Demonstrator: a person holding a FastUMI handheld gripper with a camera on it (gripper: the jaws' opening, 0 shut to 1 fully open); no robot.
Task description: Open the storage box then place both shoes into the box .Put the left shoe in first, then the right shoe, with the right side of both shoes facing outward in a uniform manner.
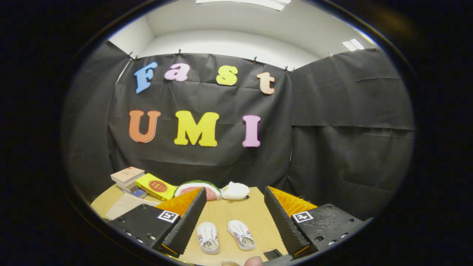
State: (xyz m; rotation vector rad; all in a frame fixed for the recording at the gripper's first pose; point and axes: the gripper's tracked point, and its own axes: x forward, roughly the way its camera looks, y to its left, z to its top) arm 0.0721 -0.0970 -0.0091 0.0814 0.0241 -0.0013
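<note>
- Between the spread fingers, two small white shoes — left shoe (208, 237), right shoe (241, 234) — lie side by side on the desk (236, 210).
- Hand-held gripper (235, 221) stands wide open, holding nothing.
- Beyond: stacked books (127, 176), a yellow box (156, 186), a watermelon-slice toy (197, 188), a white plush (234, 191).

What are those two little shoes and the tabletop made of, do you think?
Two small shoes between the open gripper fingers: probably white canvas or fabric with pale rubbery soles, judging by the matte look and striped sides. Table: seemingly light wood or wood-look laminate, smooth and tan; no grain is visible.
</note>
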